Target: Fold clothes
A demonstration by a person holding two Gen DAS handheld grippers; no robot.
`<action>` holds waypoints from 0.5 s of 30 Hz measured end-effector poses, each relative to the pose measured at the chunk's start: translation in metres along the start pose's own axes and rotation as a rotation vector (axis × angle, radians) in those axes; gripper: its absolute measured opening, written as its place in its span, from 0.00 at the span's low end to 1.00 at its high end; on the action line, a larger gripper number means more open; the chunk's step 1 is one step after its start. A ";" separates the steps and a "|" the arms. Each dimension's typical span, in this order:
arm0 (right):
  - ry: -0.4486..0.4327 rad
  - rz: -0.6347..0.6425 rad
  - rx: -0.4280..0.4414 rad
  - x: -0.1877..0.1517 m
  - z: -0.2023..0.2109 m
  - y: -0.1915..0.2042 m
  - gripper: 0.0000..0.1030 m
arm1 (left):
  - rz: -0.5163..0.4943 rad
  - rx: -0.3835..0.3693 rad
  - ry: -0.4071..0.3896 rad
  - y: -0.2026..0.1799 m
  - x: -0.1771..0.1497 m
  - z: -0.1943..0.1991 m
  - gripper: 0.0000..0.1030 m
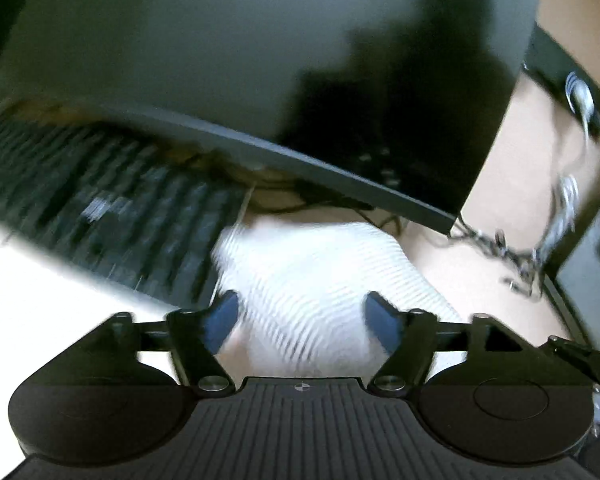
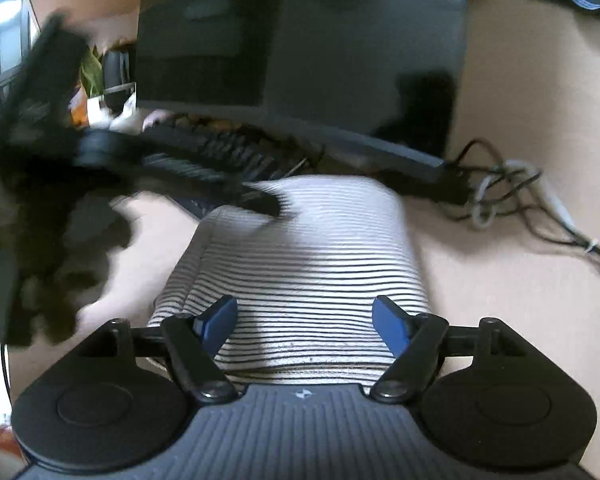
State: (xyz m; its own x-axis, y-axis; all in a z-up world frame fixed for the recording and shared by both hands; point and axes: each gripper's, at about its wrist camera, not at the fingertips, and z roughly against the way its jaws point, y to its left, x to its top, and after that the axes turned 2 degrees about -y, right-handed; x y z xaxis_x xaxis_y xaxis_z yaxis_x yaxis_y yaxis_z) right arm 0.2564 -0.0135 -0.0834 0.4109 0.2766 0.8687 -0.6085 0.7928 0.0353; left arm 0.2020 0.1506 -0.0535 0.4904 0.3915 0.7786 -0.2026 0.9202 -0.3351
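Observation:
A folded white garment with thin black stripes (image 2: 312, 248) lies on the beige desk (image 2: 500, 320), in front of a monitor. My right gripper (image 2: 304, 304) hovers over its near end. Its blue pads (image 2: 392, 328) stand wide apart and press on nothing, so it is open. In the left wrist view the same striped garment (image 1: 312, 264) is blurred. My left gripper (image 1: 302, 300) is over it and also open, its blue pads (image 1: 380, 320) spread to either side of the cloth. Neither gripper holds the fabric.
A dark monitor (image 2: 300, 40) stands just behind the garment, with a black keyboard (image 1: 80, 200) to its left. Tangled cables (image 2: 500, 192) lie on the desk to the right. A blurred black mass (image 2: 44, 168) fills the left edge of the right wrist view.

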 end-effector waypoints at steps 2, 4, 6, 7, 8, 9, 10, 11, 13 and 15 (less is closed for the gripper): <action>-0.041 -0.033 -0.060 -0.003 0.012 -0.015 0.82 | 0.051 0.003 -0.004 -0.002 -0.013 0.016 0.76; -0.027 -0.062 -0.107 -0.008 0.013 -0.032 0.82 | 0.081 -0.015 0.023 -0.009 -0.024 0.018 0.75; 0.035 -0.113 -0.081 -0.010 0.002 -0.049 0.80 | 0.094 -0.013 0.071 -0.016 -0.034 0.012 0.67; 0.061 -0.147 -0.051 -0.009 -0.003 -0.060 0.80 | 0.099 -0.009 0.096 -0.019 -0.039 0.008 0.65; 0.078 -0.176 -0.022 -0.009 -0.007 -0.067 0.80 | 0.110 -0.006 0.116 -0.021 -0.044 0.005 0.65; 0.098 -0.187 0.004 -0.009 -0.011 -0.073 0.80 | 0.138 -0.006 0.124 -0.019 -0.050 0.004 0.65; 0.109 -0.184 0.019 -0.009 -0.017 -0.075 0.80 | 0.160 -0.004 0.128 -0.019 -0.055 0.004 0.65; 0.115 -0.177 0.030 -0.009 -0.022 -0.075 0.80 | 0.168 0.003 0.122 -0.020 -0.057 0.004 0.65; 0.108 -0.173 0.033 -0.012 -0.022 -0.076 0.84 | 0.178 0.022 0.109 -0.022 -0.061 0.007 0.68; 0.085 -0.173 0.023 -0.014 -0.011 -0.072 0.84 | 0.153 0.065 0.074 -0.029 -0.063 0.015 0.71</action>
State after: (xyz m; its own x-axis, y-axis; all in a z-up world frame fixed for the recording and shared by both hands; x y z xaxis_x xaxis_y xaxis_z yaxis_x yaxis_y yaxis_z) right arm 0.3016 -0.0682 -0.1035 0.5660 0.1826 0.8039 -0.5389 0.8199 0.1932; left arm 0.1645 0.0998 -0.0851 0.5098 0.5278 0.6794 -0.3326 0.8492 -0.4101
